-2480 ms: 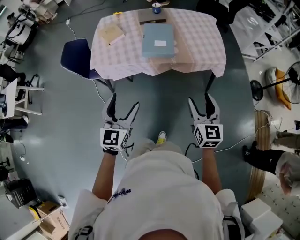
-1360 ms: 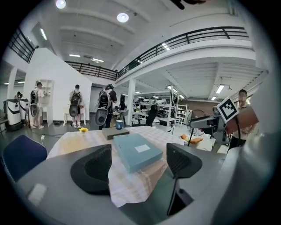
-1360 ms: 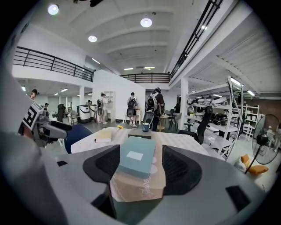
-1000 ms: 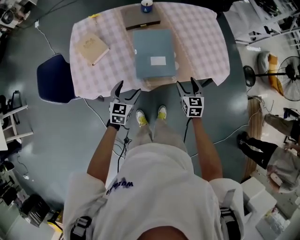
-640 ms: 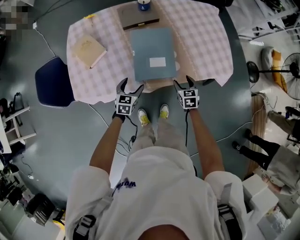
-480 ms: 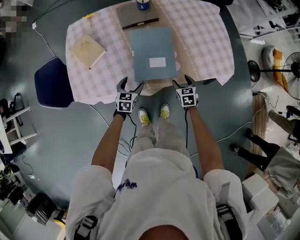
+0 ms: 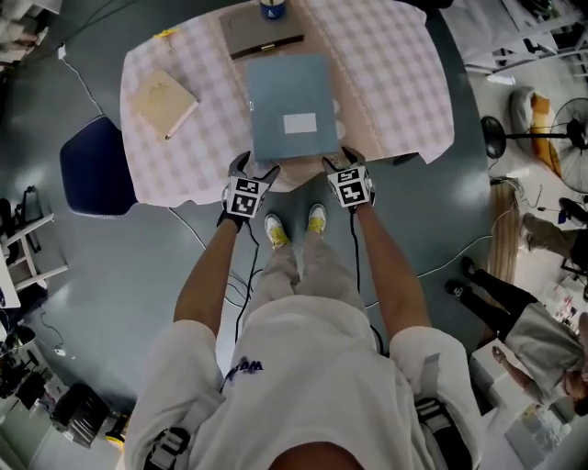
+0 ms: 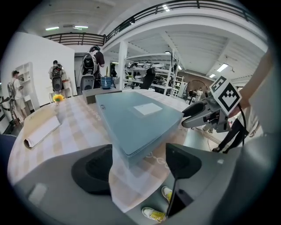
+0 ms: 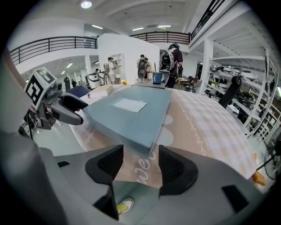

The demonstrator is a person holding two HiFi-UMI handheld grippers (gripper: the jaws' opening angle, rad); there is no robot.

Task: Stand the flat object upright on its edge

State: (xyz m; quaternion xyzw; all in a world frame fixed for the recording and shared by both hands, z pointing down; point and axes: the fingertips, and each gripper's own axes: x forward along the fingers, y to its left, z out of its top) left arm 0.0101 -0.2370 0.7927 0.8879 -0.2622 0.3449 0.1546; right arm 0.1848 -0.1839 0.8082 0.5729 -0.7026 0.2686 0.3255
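Closing in for the grasp seems to be the step in hand. The left gripper (image 7: pixel 255 165) sits at the near left corner of the box (image 7: pixel 292 106), jaws spread wide, the corner in line with the gap and untouched. The box lies flat on the table (image 7: pixel 395 83), near its front edge. The right gripper (image 7: pixel 342 161) is at the near right corner, jaws closing, pads not yet on the box. Next, I judge, both must pinch the near edge and tip it up on the far edge.

A chair (image 7: pixel 87 165) stands left of the table, and a book (image 7: pixel 163 103) lies well apart. A dark pad (image 7: pixel 253 37) and a cup (image 7: pixel 271 9) sit just behind the box, where it could strike them.
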